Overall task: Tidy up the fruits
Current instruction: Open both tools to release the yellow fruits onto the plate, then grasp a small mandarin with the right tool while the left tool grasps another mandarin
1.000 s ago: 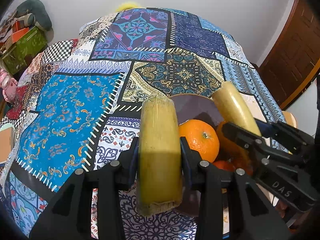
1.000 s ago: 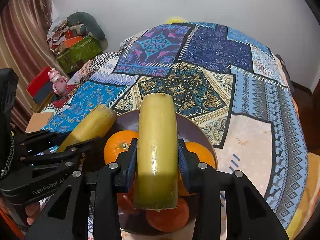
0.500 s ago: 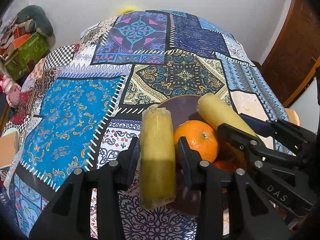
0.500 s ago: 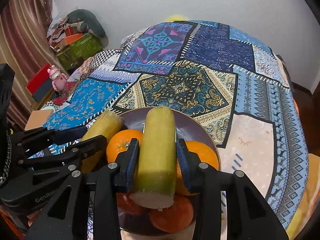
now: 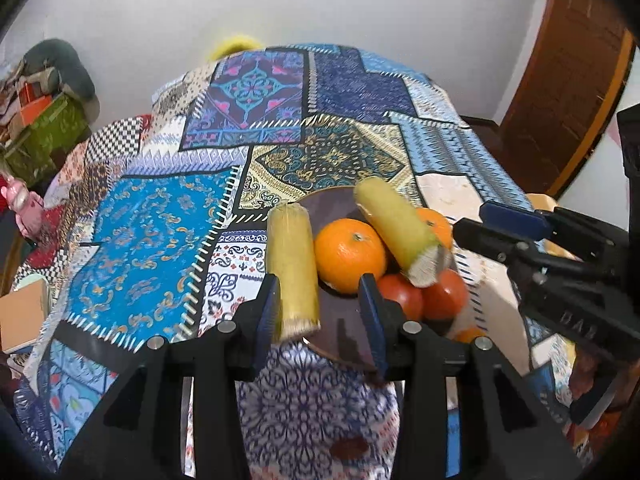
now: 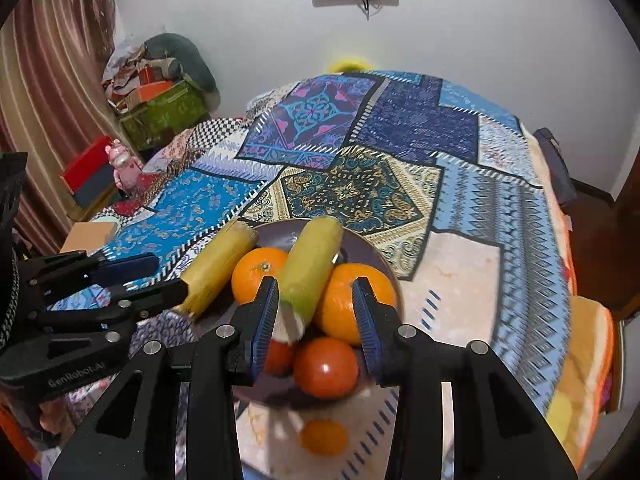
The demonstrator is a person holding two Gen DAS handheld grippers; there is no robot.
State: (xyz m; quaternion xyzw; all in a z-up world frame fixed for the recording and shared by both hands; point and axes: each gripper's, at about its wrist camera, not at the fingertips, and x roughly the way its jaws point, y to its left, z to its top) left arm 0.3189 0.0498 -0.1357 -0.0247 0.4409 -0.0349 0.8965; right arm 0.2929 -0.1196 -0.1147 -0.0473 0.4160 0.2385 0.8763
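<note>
The left tongs (image 5: pixel 319 284) are opening. A stubby yellow-green cut stalk (image 5: pixel 292 264) stands between the pads, against the left one and clear of the right, over the near left rim of the dark brown round plate (image 5: pixel 340 330). The plate sits on the desk's patchwork cloth (image 5: pixel 160 240) and holds two oranges (image 5: pixel 350 254) and red tomatoes (image 6: pixel 326 366). A second yellow-green stalk (image 6: pixel 312 264) lies tilted across the oranges. The right tongs (image 6: pixel 315 282) are open around its cut end, right pad well clear. A small orange fruit (image 6: pixel 323 436) lies on the cloth in front of the plate.
</note>
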